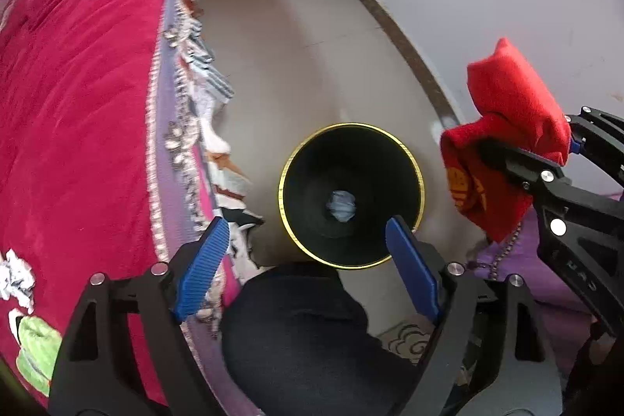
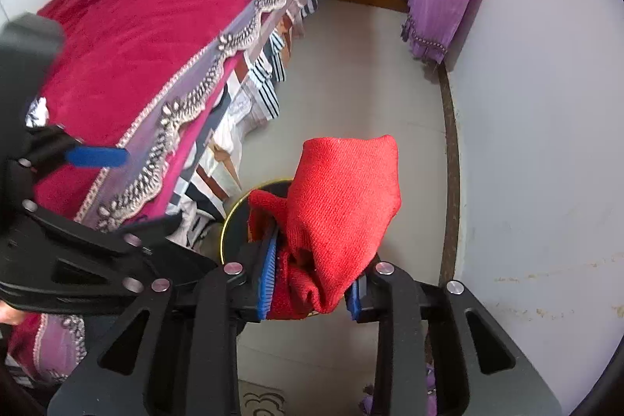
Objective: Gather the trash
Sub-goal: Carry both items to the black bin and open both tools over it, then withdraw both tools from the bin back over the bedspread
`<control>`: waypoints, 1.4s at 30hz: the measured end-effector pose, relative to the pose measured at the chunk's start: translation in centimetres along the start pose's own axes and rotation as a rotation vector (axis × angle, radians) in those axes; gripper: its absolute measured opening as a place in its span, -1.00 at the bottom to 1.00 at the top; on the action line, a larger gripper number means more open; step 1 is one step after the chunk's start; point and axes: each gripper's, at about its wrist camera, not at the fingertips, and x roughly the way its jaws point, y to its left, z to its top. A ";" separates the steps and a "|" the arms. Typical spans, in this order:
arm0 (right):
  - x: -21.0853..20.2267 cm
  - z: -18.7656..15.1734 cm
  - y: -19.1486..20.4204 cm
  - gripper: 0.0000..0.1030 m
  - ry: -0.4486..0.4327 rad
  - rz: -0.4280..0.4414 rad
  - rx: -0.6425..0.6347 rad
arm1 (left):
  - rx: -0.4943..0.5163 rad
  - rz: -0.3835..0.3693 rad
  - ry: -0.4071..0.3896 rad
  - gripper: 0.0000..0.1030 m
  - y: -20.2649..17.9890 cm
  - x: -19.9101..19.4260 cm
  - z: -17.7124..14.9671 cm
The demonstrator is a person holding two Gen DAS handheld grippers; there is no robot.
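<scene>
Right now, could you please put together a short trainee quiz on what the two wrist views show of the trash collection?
1. True or false: the left claw is shut on the red cloth.
2. What already lies at the bottom of the black bin?
A. a crumpled pale wad
B. a green bottle
C. nothing
3. Fill in: the right claw holds the red cloth to the ____ of the bin in the left wrist view.

Key
1. False: the left claw is open and holds nothing; the right claw grips the cloth.
2. A
3. right
</scene>
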 end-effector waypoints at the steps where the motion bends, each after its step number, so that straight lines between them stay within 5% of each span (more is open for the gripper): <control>1: 0.5 0.1 0.0 -0.35 0.008 0.002 -0.002 | -0.011 -0.001 0.003 0.58 0.3 -0.2 -0.1; 4: 2.2 0.5 0.4 0.00 0.046 -0.024 -0.019 | -0.057 0.002 0.005 0.60 1.8 -0.6 -0.8; 22: 1.7 1.2 5.3 0.06 0.048 -0.010 -0.101 | -0.191 0.012 -0.023 0.62 5.2 -3.1 -4.8; 42: -0.2 4.5 16.8 0.11 -0.060 0.107 -0.324 | -0.510 0.177 -0.089 0.64 13.6 -7.9 -12.6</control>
